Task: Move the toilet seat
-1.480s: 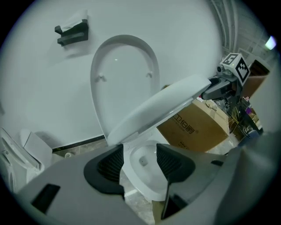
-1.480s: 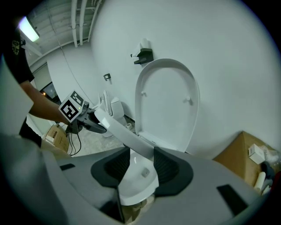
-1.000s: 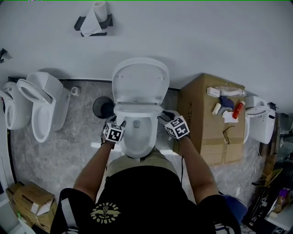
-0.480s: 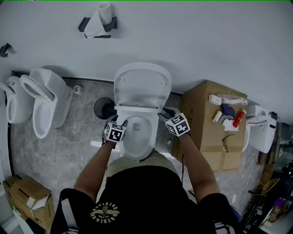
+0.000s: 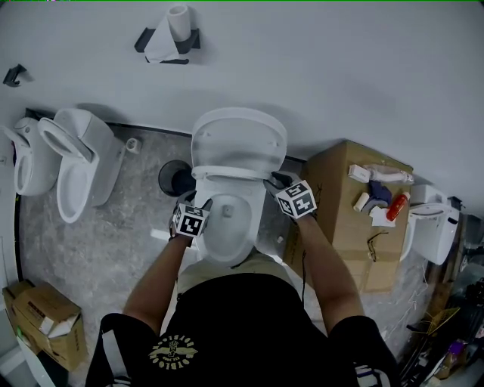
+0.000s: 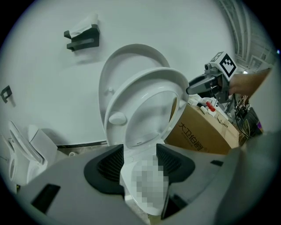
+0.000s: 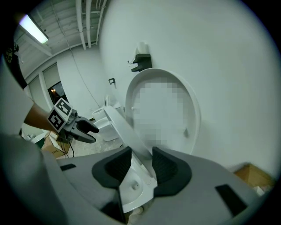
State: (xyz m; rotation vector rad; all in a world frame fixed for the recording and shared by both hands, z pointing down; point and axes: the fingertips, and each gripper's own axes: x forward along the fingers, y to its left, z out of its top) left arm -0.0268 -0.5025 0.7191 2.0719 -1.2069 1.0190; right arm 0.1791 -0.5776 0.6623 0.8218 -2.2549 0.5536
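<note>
- Risen since the earlier frame, the toilet seat [image 6: 115, 99] stands steep, nearly against the lid [image 6: 127, 55].
- Right gripper [image 6: 189, 90], jaws just closing, clamps the seat's rim between them to steer it.
- Left gripper [image 5: 198, 202] gapes empty, seat ahead.

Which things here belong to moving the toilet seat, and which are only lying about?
For the job:
- toilet seat, partly raised
- lid, upright behind it
- toilet bowl

Only lying about:
- cardboard box with small items on top
- paper roll on the wall
- other toilets
- small box on the floor
</note>
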